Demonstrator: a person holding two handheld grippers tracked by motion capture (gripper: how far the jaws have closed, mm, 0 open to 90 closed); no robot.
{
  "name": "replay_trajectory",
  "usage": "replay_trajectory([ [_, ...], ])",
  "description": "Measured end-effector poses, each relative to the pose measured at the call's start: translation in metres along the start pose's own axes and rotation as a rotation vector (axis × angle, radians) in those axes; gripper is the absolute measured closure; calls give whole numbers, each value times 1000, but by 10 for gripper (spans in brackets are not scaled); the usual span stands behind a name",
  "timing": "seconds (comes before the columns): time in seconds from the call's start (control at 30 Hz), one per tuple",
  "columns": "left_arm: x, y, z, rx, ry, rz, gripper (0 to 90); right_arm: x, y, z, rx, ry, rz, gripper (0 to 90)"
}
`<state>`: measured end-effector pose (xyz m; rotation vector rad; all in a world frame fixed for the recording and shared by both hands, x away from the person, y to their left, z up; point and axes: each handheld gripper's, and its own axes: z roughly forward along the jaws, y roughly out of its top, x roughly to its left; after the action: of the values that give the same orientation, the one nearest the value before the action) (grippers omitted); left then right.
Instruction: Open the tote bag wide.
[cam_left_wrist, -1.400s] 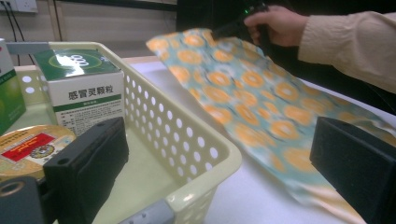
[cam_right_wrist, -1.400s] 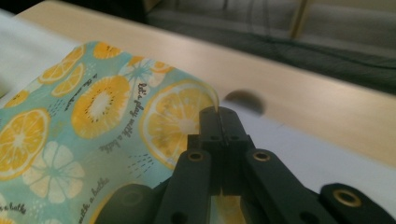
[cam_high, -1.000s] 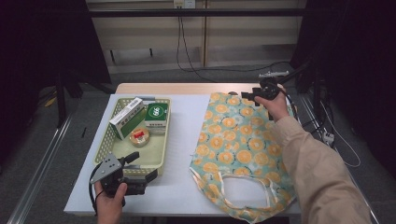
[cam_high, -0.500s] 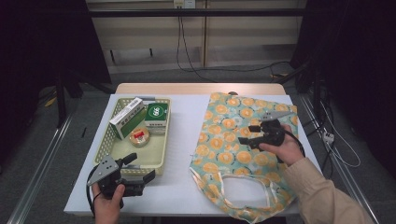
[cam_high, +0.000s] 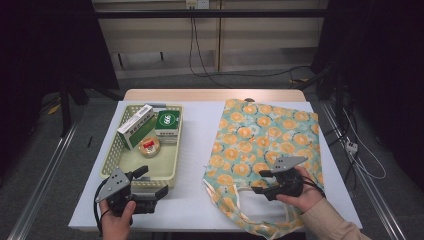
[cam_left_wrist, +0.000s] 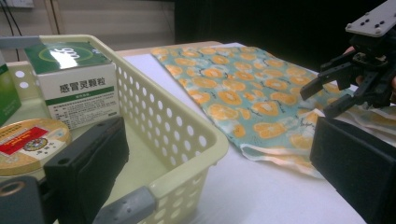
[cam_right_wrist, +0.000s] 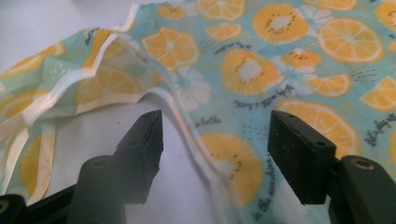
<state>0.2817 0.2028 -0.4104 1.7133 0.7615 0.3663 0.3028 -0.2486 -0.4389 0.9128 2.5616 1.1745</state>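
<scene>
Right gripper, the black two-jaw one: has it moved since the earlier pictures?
Yes. The right gripper has come from the far edge of the orange-print fabric bag to its near handle end, jaws closing partway, open astride the rim.

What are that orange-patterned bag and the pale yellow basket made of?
The bag looks like thin, matte woven fabric: it lies limp, with soft folds and stitched edging at its opening. The basket seems moulded plastic, faintly glossy, with rigid walls pierced by even round holes.

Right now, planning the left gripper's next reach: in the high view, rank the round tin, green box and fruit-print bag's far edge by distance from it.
From the left gripper:
1. Round tin, in the basket, nearest.
2. Green box, at the basket's far end.
3. Bag's far edge, across the table, right.
</scene>
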Motion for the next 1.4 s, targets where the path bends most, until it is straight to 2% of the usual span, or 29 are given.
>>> replay_trajectory([
  [0.1,0,0,1,-2,-2,-2,41,1,-5,4,2,3,-6,365],
  [0.17,1,0,1,-2,-3,-6,41,-1,-6,8,4,-31,-4,403],
  [0.23,1,-1,2,1,-3,-7,41,-5,-7,12,3,-32,-8,439],
  [0.3,1,-1,1,0,-1,-8,41,-6,-8,15,23,-8,-15,518],
  [0.37,2,-1,1,-1,1,-4,41,-3,-7,17,24,-19,-56,582],
  [0.47,1,-1,2,1,0,-8,41,1,-5,18,32,0,-98,723],
  [0.67,0,-1,2,-2,1,-3,41,0,0,22,45,7,-110,896],
  [0.8,-1,0,3,2,1,-2,41,-5,6,26,42,-17,-106,900],
  [1.07,-2,0,5,9,-3,4,41,-22,24,36,-19,10,-29,900],
  [1.2,-4,1,8,13,-7,10,41,-30,35,50,-38,29,-6,900],
  [1.3,-4,0,10,20,-8,12,41,-32,41,63,-50,54,36,900],
  [1.4,-5,1,11,23,-10,12,41,-25,46,76,-22,42,7,900],
])
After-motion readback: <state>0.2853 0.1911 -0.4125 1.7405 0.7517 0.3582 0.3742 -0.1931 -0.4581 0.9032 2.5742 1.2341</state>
